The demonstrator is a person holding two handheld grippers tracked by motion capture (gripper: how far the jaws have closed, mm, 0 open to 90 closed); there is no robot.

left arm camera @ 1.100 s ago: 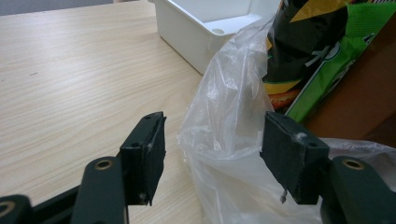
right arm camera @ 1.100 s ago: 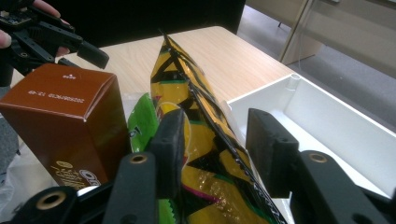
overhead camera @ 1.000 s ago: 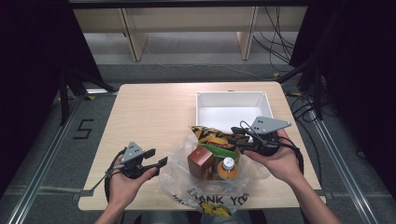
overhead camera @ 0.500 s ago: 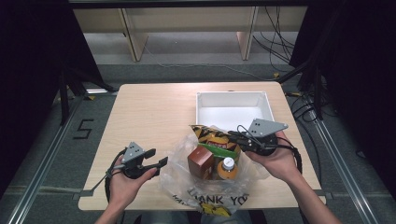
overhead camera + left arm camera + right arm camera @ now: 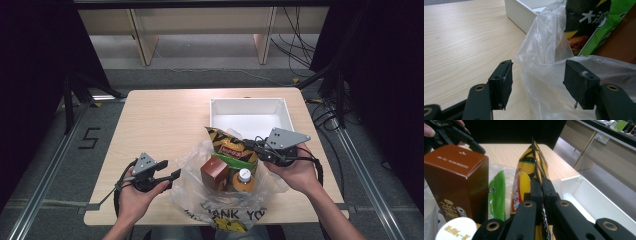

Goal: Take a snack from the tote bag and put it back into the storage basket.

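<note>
The high view looks forward and down from above the person's side of the tabletop (image 5: 165, 120), far enough off to take in the whole top and the floor around it. The left gripper view sits low and very close, facing along its own fingers (image 5: 501, 80) across the wood toward the plastic bag (image 5: 546, 50) and the white tray (image 5: 521, 15). The right gripper view looks close along its fingers (image 5: 536, 192) at the yellow chip bag (image 5: 524, 177) and brown box (image 5: 456, 175). All three views share the tray, the chip bag and the wooden top.
</note>
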